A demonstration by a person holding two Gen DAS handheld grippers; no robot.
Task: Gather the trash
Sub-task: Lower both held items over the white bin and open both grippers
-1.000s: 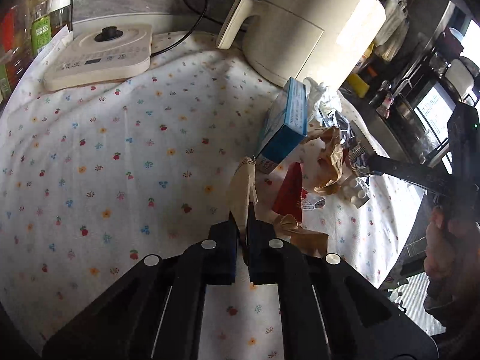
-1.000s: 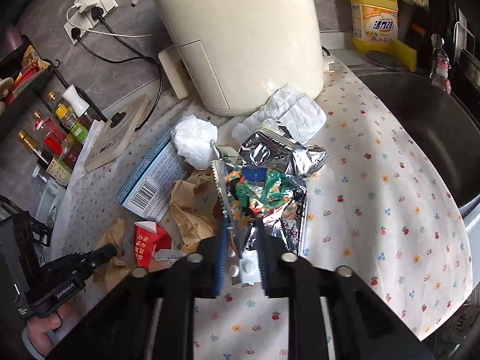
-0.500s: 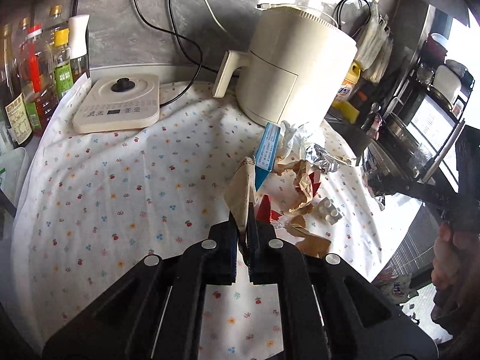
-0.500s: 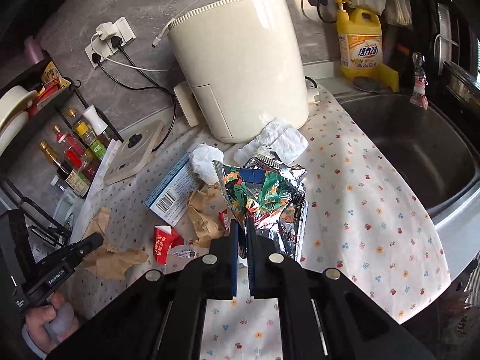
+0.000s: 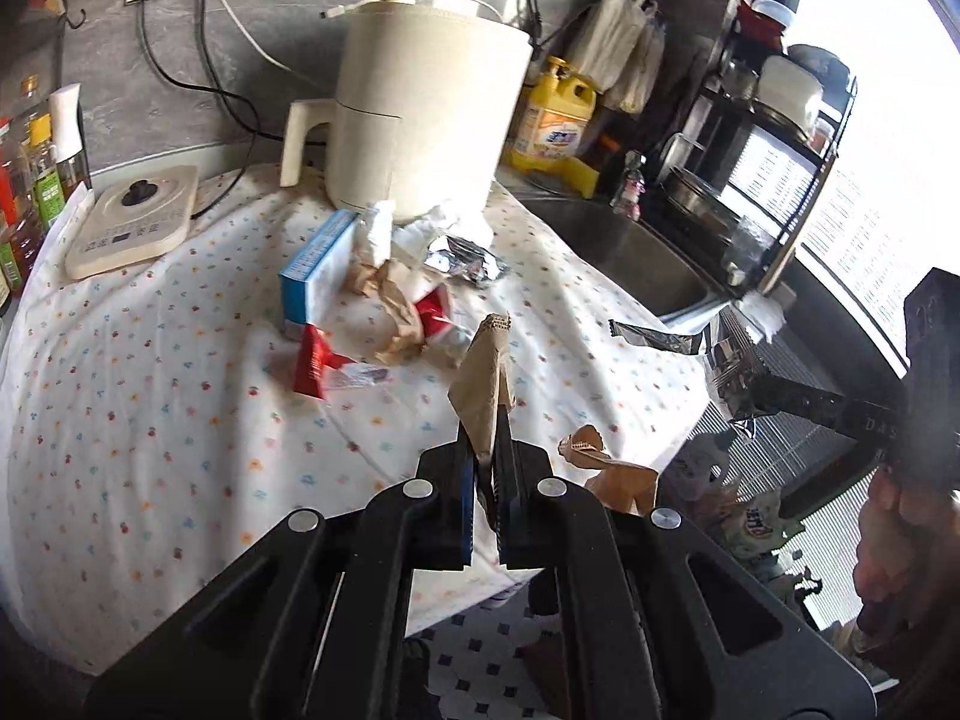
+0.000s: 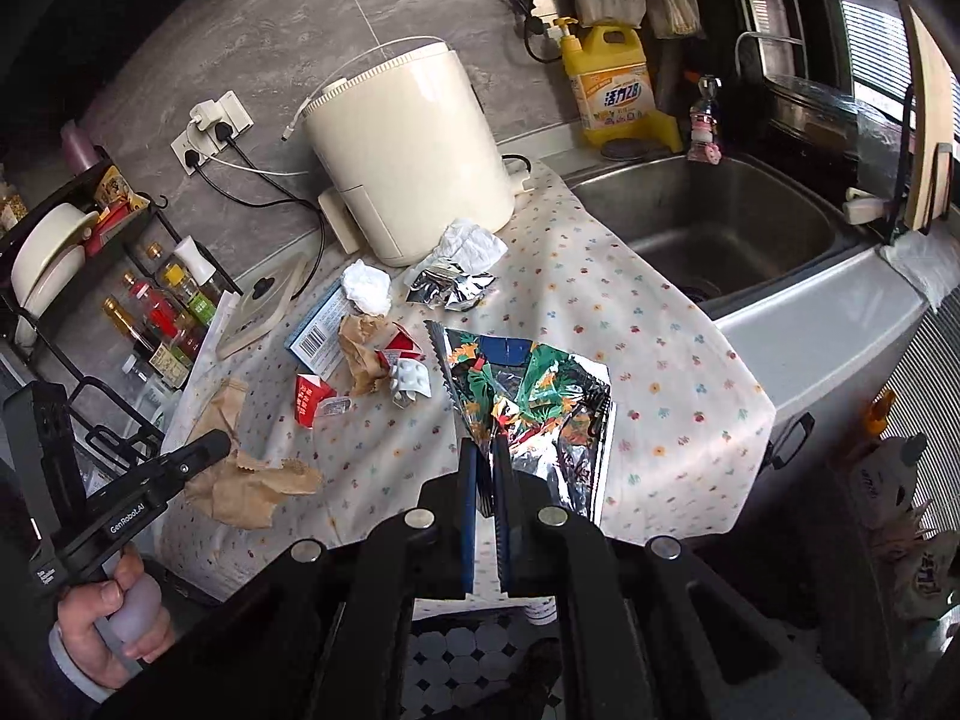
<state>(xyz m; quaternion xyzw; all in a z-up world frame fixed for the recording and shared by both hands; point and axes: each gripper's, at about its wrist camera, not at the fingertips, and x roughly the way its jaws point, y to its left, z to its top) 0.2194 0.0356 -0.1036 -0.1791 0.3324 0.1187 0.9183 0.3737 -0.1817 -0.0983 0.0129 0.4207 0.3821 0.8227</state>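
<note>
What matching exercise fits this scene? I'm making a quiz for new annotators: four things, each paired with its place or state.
Things:
1. brown paper
2. foil snack bag
3. yellow detergent bottle
4. blue box

Places or states:
A. lying on the floral cloth
B. pinched in the left gripper
C. standing behind the sink
D. pinched in the right gripper

Pairs: 1-B, 2-D, 3-C, 4-A

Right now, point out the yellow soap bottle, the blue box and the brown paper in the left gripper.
yellow soap bottle (image 6: 613, 93), right wrist view, front label.
blue box (image 5: 312, 261), left wrist view, top face.
brown paper (image 5: 480, 387), left wrist view, middle above the jaws.
</note>
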